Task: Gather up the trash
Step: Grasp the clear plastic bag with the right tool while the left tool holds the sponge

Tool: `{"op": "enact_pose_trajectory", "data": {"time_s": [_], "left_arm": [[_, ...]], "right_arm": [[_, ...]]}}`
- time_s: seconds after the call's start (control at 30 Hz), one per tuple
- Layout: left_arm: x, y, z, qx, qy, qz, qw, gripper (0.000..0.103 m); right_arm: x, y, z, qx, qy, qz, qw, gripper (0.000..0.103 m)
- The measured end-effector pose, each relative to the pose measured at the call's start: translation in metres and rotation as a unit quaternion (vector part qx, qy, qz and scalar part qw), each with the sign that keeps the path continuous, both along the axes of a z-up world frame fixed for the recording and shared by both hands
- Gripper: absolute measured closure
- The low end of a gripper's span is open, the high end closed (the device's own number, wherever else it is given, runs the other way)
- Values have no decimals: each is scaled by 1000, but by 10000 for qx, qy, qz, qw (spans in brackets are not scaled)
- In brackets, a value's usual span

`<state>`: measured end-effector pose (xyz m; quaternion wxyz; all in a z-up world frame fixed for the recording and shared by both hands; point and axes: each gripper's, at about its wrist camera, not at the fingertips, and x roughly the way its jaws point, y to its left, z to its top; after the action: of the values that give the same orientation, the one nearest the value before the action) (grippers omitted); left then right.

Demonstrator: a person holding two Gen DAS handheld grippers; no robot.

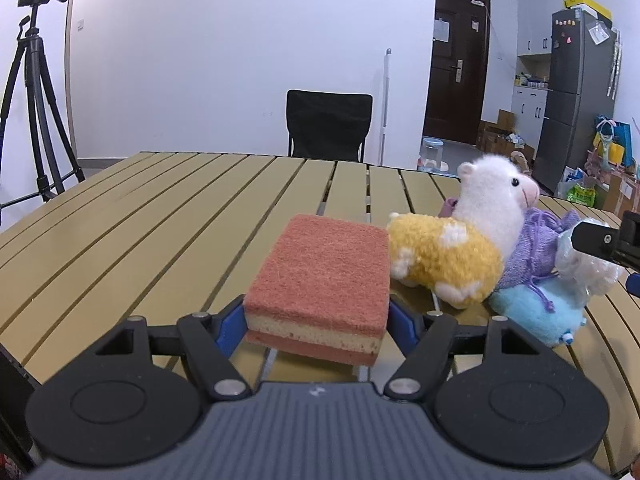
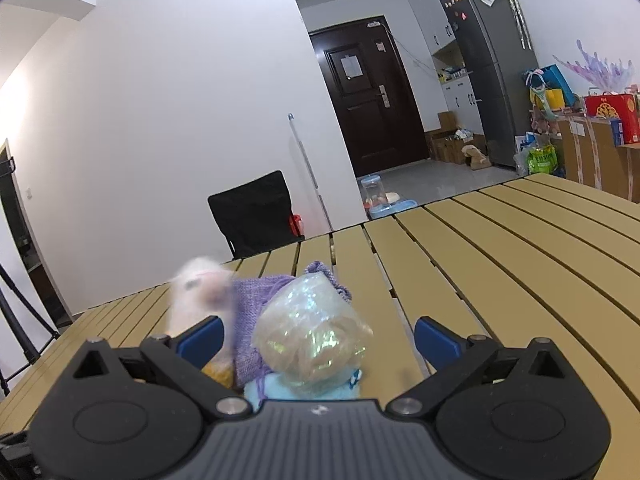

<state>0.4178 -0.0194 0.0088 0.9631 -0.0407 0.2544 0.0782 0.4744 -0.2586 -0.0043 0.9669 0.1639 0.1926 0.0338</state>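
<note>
Right wrist view: plush alpaca [image 2: 200,296] blurred, partly behind purple pouch [image 2: 252,300].

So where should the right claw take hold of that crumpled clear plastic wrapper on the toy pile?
Probably across the bulging middle of the plastic wrapper, coming from the near side along the claw's current line. The wrapper is a loose, rounded wad sitting atop the blue plush and against the purple knit pouch. The right claw already stands open on either side of it.
</note>
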Motion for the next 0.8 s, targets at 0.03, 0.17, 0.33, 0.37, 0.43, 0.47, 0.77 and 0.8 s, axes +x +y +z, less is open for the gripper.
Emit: {"op": "enact_pose_trajectory", "data": {"time_s": [0.03,0.17,0.33,0.37,0.43,0.47,0.77,0.8], "left_arm": [[0,1,0,-7,12,15,10000,31],[2,3,-2,1,54,36,10000,31],[1,7,-3,-5,72,73,9999,31],[2,7,-3,-6,81,89,9999,31],[2,9,-3,-34,101,102,9999,31],[3,9,-3,-40,110,110,9999,31],[1,14,-1,-72,86,295,9995,31],[0,15,0,-77,75,330,9994,31]], "right_arm": [[3,1,-1,-6,23,-17,10000,4],[13,3,-6,13,128,-5,9999,34],[15,4,-8,97,143,94,9998,52],[13,4,-8,96,117,106,9998,54],[10,2,-6,88,50,125,9999,55],[8,1,-6,84,12,121,9999,56],[-14,-2,3,-2,-341,224,9992,58],[-16,-3,4,-18,-367,237,9990,58]]}}
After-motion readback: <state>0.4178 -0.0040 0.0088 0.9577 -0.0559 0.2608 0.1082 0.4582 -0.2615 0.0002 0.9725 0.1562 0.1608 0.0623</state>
